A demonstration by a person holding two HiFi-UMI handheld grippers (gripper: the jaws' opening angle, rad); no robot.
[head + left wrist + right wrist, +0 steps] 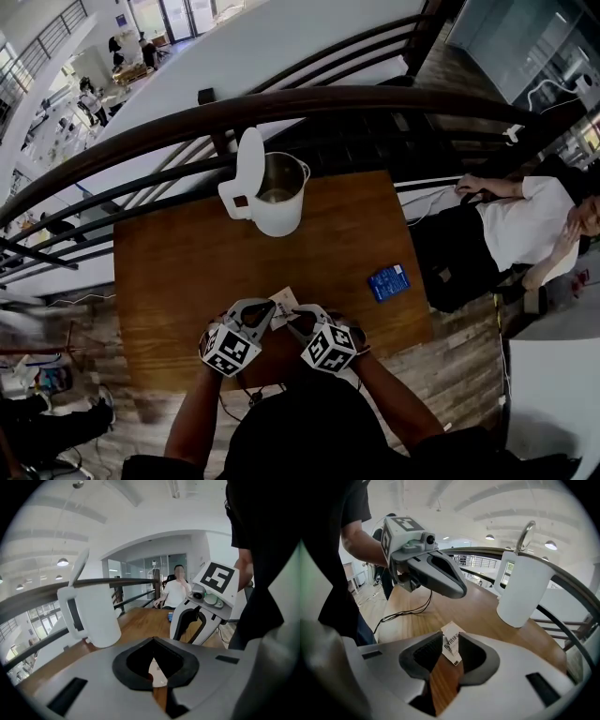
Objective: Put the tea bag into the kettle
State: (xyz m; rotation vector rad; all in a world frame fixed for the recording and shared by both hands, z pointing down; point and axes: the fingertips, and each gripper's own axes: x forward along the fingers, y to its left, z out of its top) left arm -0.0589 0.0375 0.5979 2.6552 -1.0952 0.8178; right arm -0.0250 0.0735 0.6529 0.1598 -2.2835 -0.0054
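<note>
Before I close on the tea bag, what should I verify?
1. Tea bag between the right gripper jaws: ok, it sits between them, low over the table.
2. Right jaws open: ok, they are apart and not clamped on it.
3. Left gripper free: ok, its jaws are together with nothing held.
4. Kettle lid up: ok, the mouth is exposed.
5. Route to the kettle: ok, bare wood lies between, and the blue packet lies off to the side.
6. Water in the kettle: cannot tell.
</note>
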